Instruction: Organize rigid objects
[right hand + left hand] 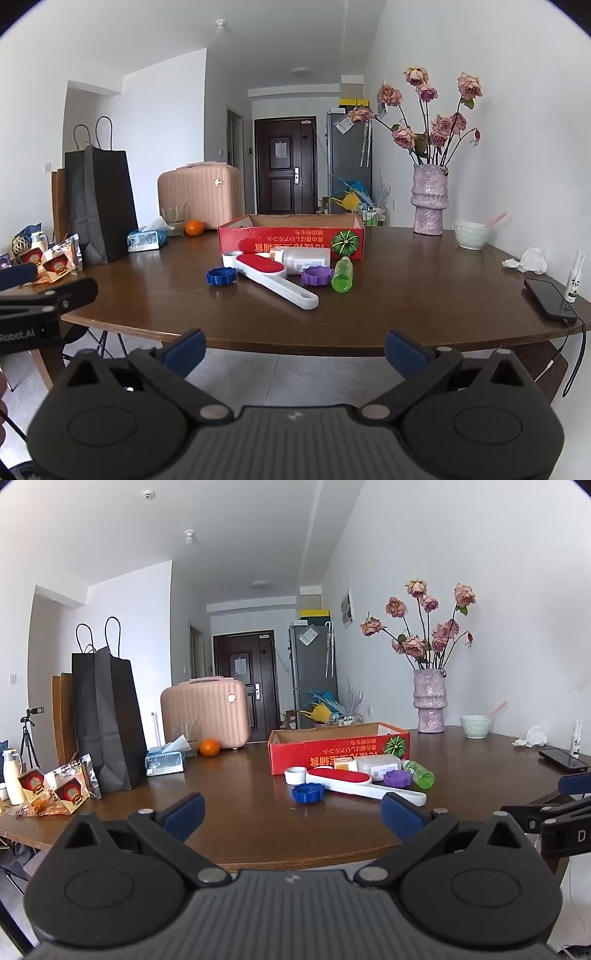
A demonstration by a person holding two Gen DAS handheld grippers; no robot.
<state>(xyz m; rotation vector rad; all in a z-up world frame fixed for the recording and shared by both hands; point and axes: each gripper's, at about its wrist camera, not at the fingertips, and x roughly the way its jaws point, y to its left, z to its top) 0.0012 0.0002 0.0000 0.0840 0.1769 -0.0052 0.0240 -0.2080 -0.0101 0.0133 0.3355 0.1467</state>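
Observation:
A red cardboard box [340, 751] [291, 236] sits open on the brown table [240, 812] [406, 295]. In front of it lie a white lint brush with a red pad [351, 781] [275, 275], a blue lid [307, 793] [221, 277], a purple lid [397, 778] [316, 276], a green bottle [419, 773] [342, 275], a white bottle [376, 765] [306, 258] and a white tape roll [295, 774] [232, 257]. My left gripper [291, 812] is open and empty above the near table edge. My right gripper [294, 347] is open and empty, short of the table edge.
A black paper bag [107, 720] [98, 206], tissue pack [164, 762] [146, 238], orange [209, 747] [194, 228], pink case [205, 712] [199, 195] and snack packets [55, 790] [55, 258] stand left. A flower vase [430, 701] [428, 199], bowl [476, 726] [471, 234] and phone [561, 760] [550, 299] stand right.

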